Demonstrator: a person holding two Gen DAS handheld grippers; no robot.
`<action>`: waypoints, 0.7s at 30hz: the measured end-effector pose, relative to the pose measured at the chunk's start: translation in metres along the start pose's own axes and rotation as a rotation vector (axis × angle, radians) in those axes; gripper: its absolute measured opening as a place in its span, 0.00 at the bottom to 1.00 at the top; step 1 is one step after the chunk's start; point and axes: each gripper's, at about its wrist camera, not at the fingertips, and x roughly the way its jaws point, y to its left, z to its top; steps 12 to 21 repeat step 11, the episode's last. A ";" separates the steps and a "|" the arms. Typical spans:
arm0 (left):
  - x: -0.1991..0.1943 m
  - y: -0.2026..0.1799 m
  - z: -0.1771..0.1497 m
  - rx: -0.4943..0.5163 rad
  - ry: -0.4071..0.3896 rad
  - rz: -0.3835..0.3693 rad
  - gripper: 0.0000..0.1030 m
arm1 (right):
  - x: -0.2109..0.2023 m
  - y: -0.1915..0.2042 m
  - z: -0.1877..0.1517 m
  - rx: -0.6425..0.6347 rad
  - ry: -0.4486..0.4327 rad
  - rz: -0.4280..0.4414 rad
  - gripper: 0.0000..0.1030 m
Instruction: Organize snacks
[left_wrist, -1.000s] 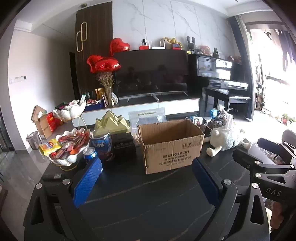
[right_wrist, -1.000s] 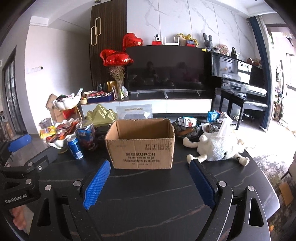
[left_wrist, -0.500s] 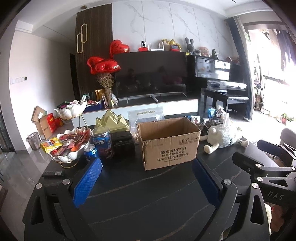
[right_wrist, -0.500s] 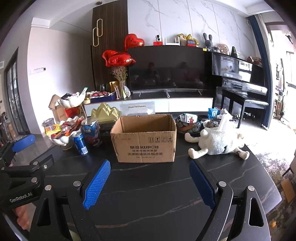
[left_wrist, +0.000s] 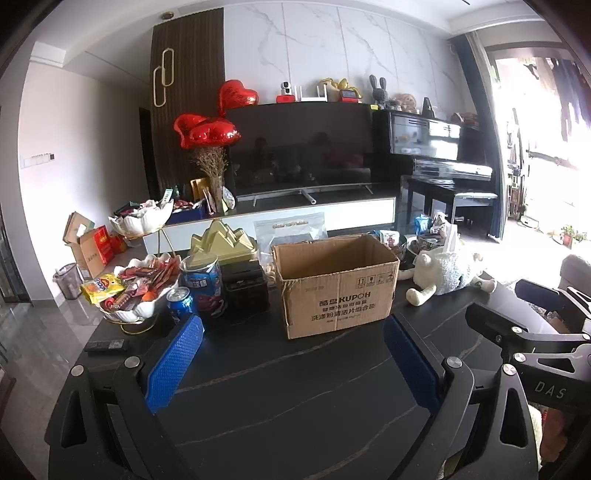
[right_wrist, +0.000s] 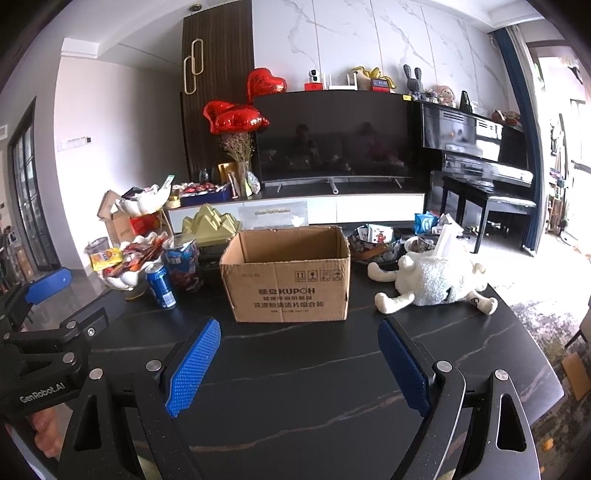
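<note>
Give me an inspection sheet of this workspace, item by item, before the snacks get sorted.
Surface: dark stone-look table, bare in front of the tongs.
Job's things: open cardboard box, upright, appears empty; white tiered dish heaped with snack packets; blue can; dark bowl of packets right of the box.
Clutter: plush sheep lying on the table; gold ornament; remote near the left edge.
Grippers: left tongs and right tongs both open, empty, above the table.
Cables: nothing seen.
Surroundings: television, piano, red heart balloons.
</note>
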 end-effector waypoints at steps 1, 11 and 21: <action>0.000 0.000 0.000 -0.001 0.001 0.002 0.97 | 0.000 0.000 0.000 -0.002 -0.003 -0.006 0.85; 0.002 0.004 0.000 -0.016 0.002 0.014 0.97 | 0.000 -0.001 0.000 -0.011 -0.001 -0.023 0.85; 0.002 0.004 0.000 -0.016 0.002 0.014 0.97 | 0.000 -0.001 0.000 -0.011 -0.001 -0.023 0.85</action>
